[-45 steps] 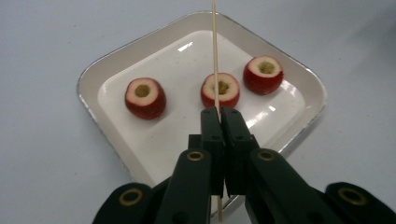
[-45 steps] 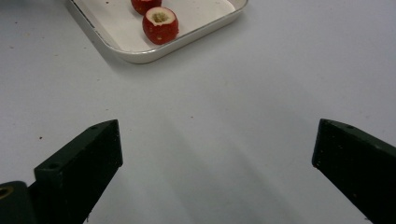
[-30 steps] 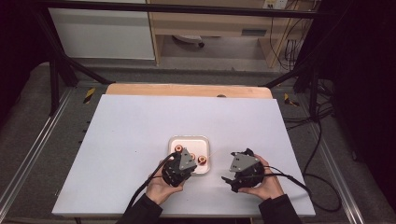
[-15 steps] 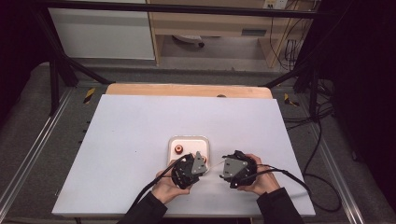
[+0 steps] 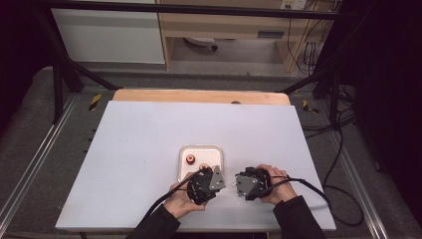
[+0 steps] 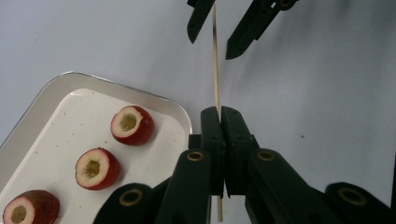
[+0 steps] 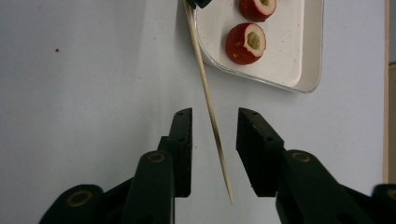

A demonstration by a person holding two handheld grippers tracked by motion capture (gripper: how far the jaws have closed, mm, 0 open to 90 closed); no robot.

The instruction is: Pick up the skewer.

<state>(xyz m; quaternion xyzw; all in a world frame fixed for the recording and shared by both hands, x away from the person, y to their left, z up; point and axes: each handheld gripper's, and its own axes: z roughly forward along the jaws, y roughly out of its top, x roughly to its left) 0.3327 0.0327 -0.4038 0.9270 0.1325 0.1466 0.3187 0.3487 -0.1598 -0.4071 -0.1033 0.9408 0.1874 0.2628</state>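
A shallow white rectangular tray with rounded corners [image 5: 185, 169] rests on the pale grey tabletop [image 5: 134, 144] and serves as the landmark. In the left gripper view the tray [image 6: 56, 88] carries three red, cored fruit pieces with pale flesh and hollow centres: one [image 6: 132, 125] nearest the tray's rounded corner, a second [image 6: 97, 168] just behind it, and a third [image 6: 31, 208] at the picture's lower edge; all three lie apart from one another. The right gripper view shows two of these pieces on the tray [image 7: 312, 51], one whole in frame [image 7: 246, 43] and one cut by the top edge [image 7: 258, 8]. Just beside the tray, off its near corner, a thin pale wooden skewer [image 6: 215, 56] is clamped between the closed jaws of the left gripper [image 6: 220, 116], its rear end showing below them. The skewer's long axis runs straight on from these jaws, away from the tray's corner, toward the right gripper [image 6: 214, 39], whose two black jaws stand on either side of the stick. In the right gripper view the skewer [image 7: 208, 100] slants from the tray's edge down between the jaws of the right gripper [image 7: 214, 135], pointed tip nearest the camera. These jaws have just been closing, yet a gap remains on each side and neither pad touches the stick. In the high view both grippers, left [image 5: 209, 181] and right [image 5: 244, 183], are held just below the tray.
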